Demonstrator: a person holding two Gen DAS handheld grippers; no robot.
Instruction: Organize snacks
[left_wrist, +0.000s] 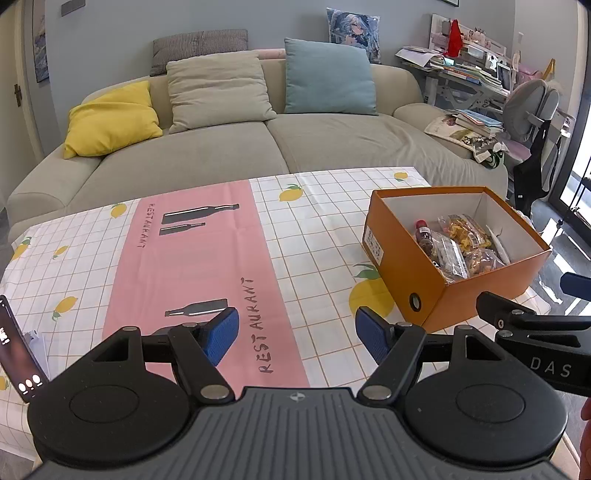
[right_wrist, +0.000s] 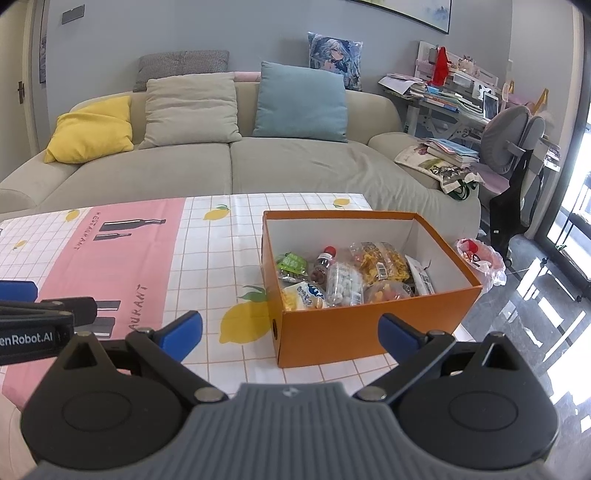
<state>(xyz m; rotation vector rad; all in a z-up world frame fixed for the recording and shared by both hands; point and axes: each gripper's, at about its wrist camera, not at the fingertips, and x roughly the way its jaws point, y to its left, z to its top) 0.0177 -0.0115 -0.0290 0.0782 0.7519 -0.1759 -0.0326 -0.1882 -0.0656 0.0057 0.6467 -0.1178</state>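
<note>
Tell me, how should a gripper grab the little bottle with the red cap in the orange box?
Probably from above, pinching the red-capped bottle across its neck just under the cap. It lies tilted among snack bags in the orange box, with its cap end showing most clearly.

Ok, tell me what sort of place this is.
Most likely a home living room: a beige sofa with cushions stands behind a table under a lemon-print cloth, and a cluttered desk with a chair sits in the corner. An orange box of snacks is on the table.
</note>
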